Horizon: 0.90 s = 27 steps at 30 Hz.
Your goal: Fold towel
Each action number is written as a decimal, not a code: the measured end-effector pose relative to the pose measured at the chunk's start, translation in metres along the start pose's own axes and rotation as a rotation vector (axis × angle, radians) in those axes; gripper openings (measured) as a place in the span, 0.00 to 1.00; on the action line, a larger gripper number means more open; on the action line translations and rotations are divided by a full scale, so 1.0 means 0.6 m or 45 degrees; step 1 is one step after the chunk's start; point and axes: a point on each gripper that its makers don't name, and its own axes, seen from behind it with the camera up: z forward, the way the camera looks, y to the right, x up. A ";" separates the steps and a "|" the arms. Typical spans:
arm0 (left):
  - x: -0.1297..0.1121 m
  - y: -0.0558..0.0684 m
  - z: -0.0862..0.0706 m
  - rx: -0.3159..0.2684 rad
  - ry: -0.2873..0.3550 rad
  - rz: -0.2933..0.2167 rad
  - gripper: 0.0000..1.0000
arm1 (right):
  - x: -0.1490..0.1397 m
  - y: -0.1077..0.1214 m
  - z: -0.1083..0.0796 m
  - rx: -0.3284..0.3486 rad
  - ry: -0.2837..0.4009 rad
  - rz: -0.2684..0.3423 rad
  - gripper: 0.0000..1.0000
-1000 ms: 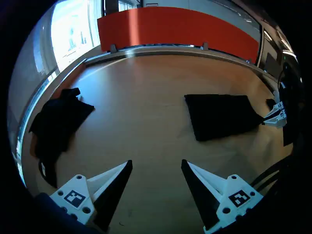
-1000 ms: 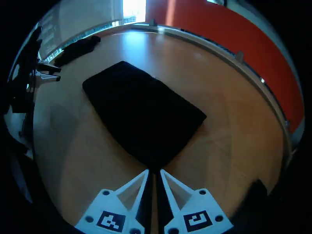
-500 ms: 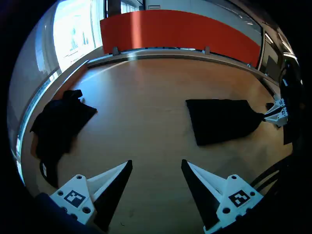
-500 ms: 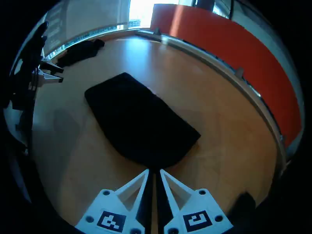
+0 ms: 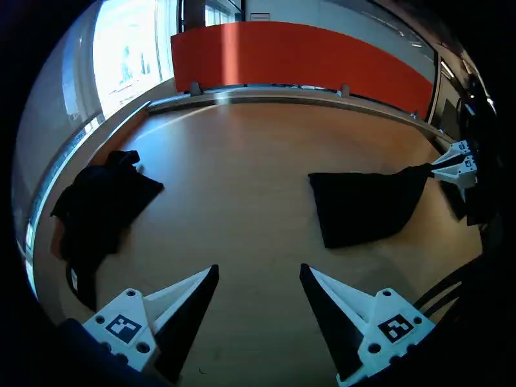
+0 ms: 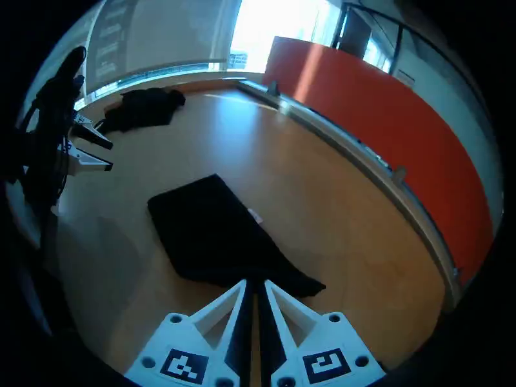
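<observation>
Towel point(image 6: 213, 235): black, on the tabletop point(image 5: 245, 161), one corner lifted.
Right gripper point(image 6: 255, 284): clamped on that corner.
Left gripper point(image 5: 258, 266): spread wide, empty.
Progress: fold seemingly just begun; most is left.

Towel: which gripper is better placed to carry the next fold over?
Right. The right gripper is shut on a raised corner of the towel; the left gripper is open and apart from it.

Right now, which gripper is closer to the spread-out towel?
Right. The right gripper is clamped on a corner of the towel; the left gripper hangs open, apart from it.
</observation>
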 end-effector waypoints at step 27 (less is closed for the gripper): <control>0.012 -0.011 -0.007 -0.002 0.024 -0.044 0.93 | 0.086 -0.020 0.031 0.070 0.059 -0.119 0.04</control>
